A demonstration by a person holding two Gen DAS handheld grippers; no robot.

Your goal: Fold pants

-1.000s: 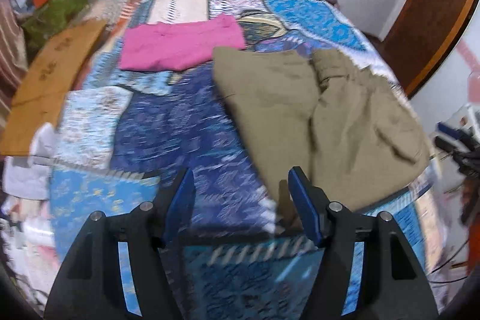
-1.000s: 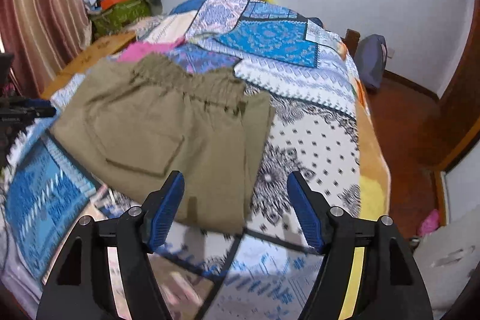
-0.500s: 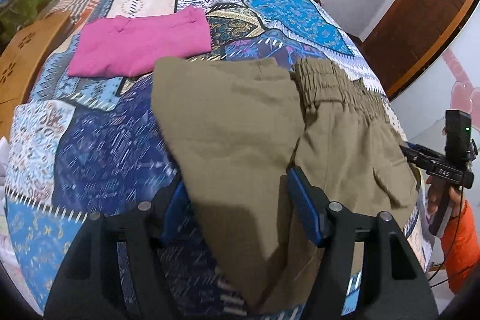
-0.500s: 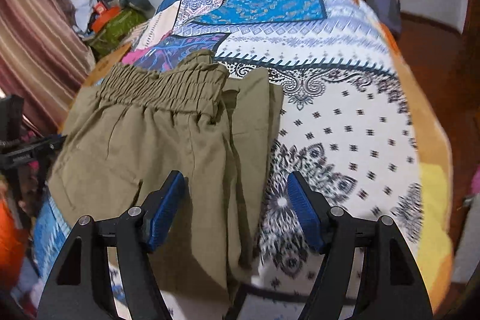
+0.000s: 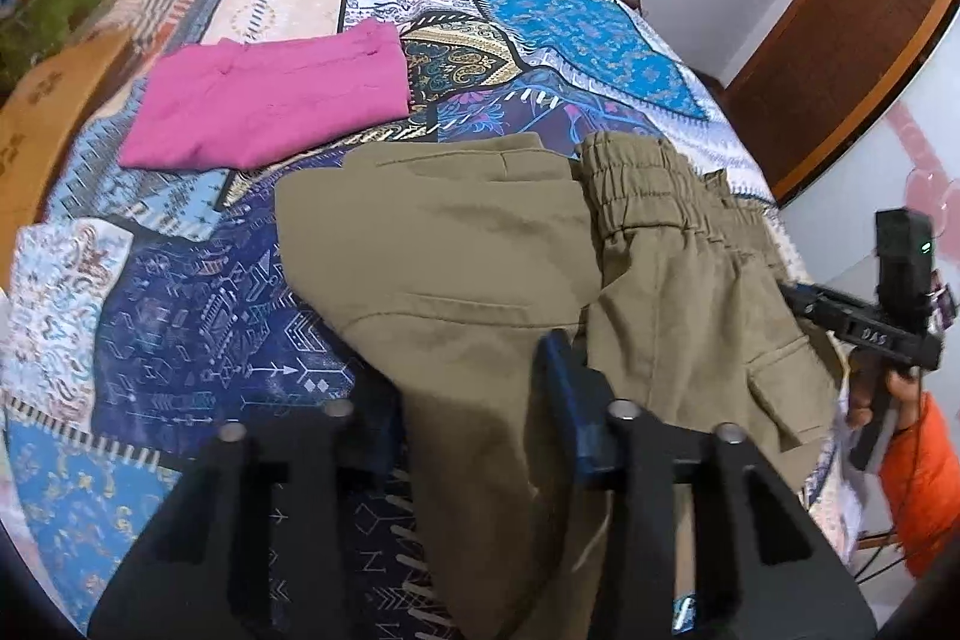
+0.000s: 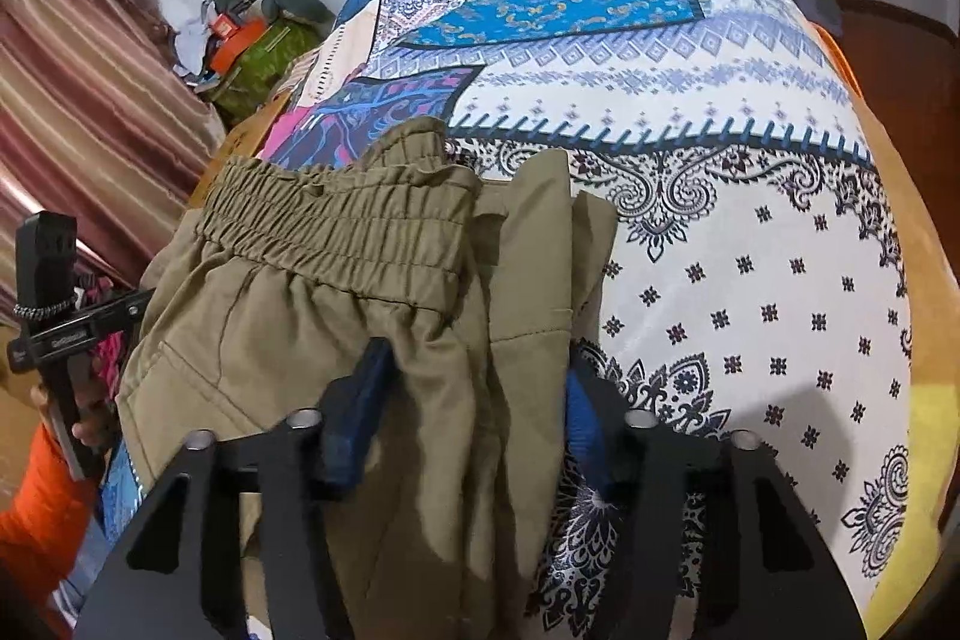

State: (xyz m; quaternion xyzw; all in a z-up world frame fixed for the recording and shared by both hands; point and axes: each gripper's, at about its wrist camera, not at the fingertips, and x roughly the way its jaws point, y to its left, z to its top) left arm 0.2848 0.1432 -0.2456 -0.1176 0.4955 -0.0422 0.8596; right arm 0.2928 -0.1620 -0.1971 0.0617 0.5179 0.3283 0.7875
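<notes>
Khaki pants [image 5: 456,244], already doubled over, lie on the near half of a patchwork bedspread [image 5: 198,292], elastic waistband [image 6: 336,220] facing the far end of the bed. Left gripper [image 5: 474,400] straddles the near edge of the folded leg section; its jaws have just been closing and the cloth bunches up between them, so it reads as pinching the fabric, though the left blue pad is mostly buried under cloth and actual pad contact is hard to confirm. Right gripper [image 6: 474,388] sits at the waist end, just below the waistband; its jaws have also just been closing, with several stacked layers gathered between the blue pads, likely clamped too. One tool at each end of the near edge makes sense, judging by the task: lift both corners together and carry them over for the next fold without the layers skewing. Folded pink garment [image 5: 270,100] lies well apart, further up the bed, probably done. Hidden: leg cuffs cut off by the lower frame, layer count under each pad unclear. In each view the opposite tool shows only as a black handle, jaws unseen, held by a hand with an orange sleeve [image 5: 924,472].
</notes>
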